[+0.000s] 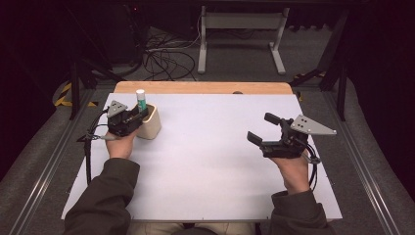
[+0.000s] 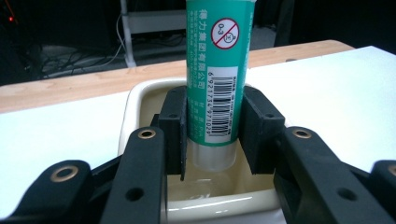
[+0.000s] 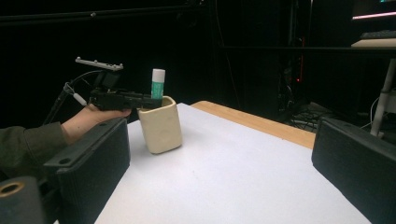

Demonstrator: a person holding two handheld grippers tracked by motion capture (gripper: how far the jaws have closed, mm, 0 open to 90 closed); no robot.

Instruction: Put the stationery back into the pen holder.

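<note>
We found the left hand-held gripper (image 2: 212, 135) clamping the glue stick (image 2: 217, 79) upright inside the cream cup (image 2: 140, 100); release remained; right hand-held gripper (image 1: 266, 129) wide, idle.

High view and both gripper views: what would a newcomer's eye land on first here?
First, the green glue stick, upright and clamped between the left gripper's jaws over the cream cup at the table's far left. Then the right gripper, open and holding nothing at the right side.

Glue stick (image 2: 217, 70) betw. left gripper (image 2: 217, 133) jaws: glossy plastic w/ printed paper label. Cup (image 2: 140, 100) under jaws: glazed, shiny ceramic. Jaw pads matt black, rubbery. Table (image 1: 210, 147) matt white; wood edge beyond.
</note>
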